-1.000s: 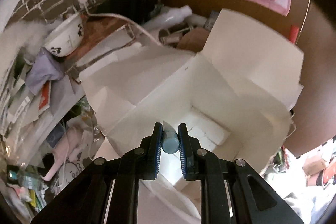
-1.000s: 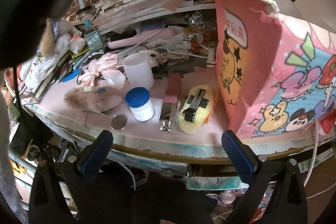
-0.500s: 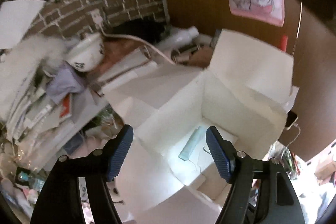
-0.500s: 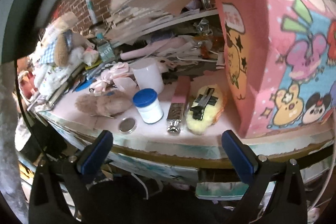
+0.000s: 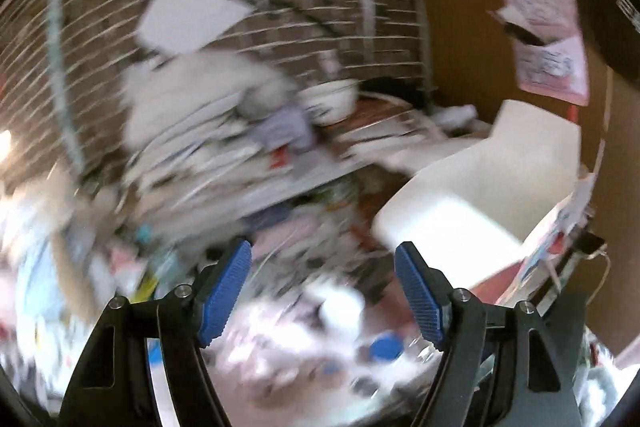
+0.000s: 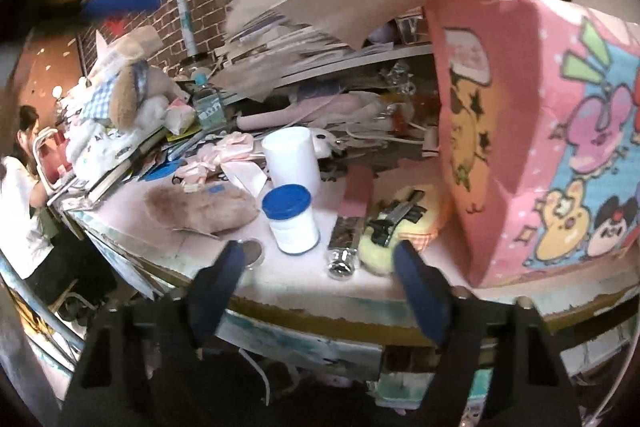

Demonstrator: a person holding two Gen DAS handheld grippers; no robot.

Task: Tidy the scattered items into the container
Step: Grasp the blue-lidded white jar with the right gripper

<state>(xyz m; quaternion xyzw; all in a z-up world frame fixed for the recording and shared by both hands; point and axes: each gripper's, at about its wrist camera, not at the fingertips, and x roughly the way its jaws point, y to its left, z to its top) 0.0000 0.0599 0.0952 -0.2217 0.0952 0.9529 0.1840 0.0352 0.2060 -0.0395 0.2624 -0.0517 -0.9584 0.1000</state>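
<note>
Swinging away from the box (image 5: 480, 187), the left claw (image 5: 322, 291) had let go of the small tube and gaped empty over the blurred clutter. Right claw (image 6: 320, 287) hung wide open at the tabletop (image 6: 304, 287) edge, just short of a blue-lidded jar (image 6: 292, 223), beside a silver-capped pink tube (image 6: 350, 223) and a yellow fluffy clip (image 6: 400, 227) near the pink cartoon box (image 6: 540, 131).

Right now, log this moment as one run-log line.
left gripper: open, empty, view blurred | right gripper: open, empty, facing blue-lidded jar | pink cartoon box: flaps open | jar: on table, not yet boxed
</note>
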